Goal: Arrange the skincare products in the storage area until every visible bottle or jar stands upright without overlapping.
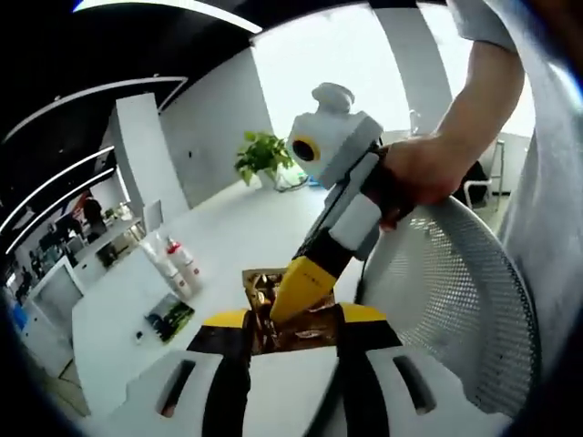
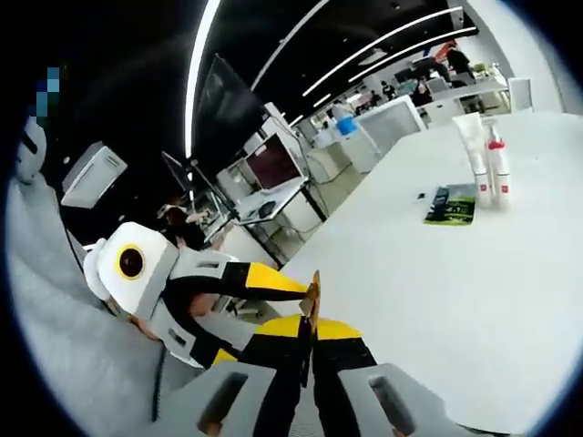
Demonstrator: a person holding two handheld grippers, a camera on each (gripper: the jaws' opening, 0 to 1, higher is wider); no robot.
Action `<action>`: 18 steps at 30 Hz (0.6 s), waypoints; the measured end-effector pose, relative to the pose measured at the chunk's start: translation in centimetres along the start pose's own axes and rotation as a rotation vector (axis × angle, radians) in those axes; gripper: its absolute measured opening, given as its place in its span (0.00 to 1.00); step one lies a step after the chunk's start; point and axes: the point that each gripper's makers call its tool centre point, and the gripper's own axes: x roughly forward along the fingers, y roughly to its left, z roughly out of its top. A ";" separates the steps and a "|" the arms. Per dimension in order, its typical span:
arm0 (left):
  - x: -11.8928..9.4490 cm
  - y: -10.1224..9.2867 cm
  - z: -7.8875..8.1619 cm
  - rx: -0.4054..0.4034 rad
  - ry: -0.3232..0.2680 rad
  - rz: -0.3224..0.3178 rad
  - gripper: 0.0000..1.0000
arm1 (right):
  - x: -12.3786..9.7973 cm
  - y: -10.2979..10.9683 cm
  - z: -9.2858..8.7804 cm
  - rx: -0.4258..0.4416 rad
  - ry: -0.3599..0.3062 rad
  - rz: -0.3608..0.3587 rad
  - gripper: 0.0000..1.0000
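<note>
Both grippers pinch one flat golden packet [image 1: 290, 319]: the left gripper [image 1: 293, 339] holds its near edge, and the right gripper [image 2: 310, 332] is nearly closed on it edge-on. Beyond, on the white table [image 2: 437, 300], two skincare bottles [image 2: 489, 167] stand upright just beside a green leaflet [image 2: 452, 207].

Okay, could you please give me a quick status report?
Right gripper shut on gold-brown sachet. Left gripper jaws flank it, grip unclear. Red-capped bottles upright on white table, green packet flat beside them. Nothing in the way.
</note>
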 end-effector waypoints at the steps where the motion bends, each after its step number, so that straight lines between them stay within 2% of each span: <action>1: 0.0 0.1 0.1 -0.016 -0.003 -0.001 0.35 | 0.0 0.0 0.0 0.007 -0.001 0.006 0.00; 2: 0.0 0.1 0.2 -0.051 -0.011 -0.004 0.36 | -0.1 0.0 0.0 0.014 0.000 0.010 0.00; 3: -0.2 0.0 0.7 -0.113 -0.043 -0.017 0.35 | -0.2 -0.1 -0.1 0.016 0.006 0.004 0.00; 5: -0.6 0.5 2.0 -0.168 -0.114 -0.022 0.34 | -0.4 -0.6 0.0 0.005 0.005 -0.011 0.00; 8: -0.8 0.7 1.7 -0.195 -0.103 -0.021 0.27 | -0.9 -0.7 0.8 0.020 -0.039 -0.008 0.00; 10: -0.8 1.0 1.7 -0.226 -0.108 -0.018 0.27 | -1.1 -0.6 0.9 0.031 -0.049 0.000 0.00; 13: -1.2 2.4 2.0 -0.317 -0.150 0.021 0.28 | -1.2 -0.5 1.2 0.050 -0.063 0.020 0.00; 16: -1.5 3.3 1.8 -0.398 -0.162 0.034 0.27 | -1.3 -0.3 1.3 0.037 -0.068 0.029 0.00; 18: -1.6 3.7 1.5 -0.418 -0.160 0.042 0.25 | -1.3 0.0 1.1 0.026 -0.061 0.040 0.00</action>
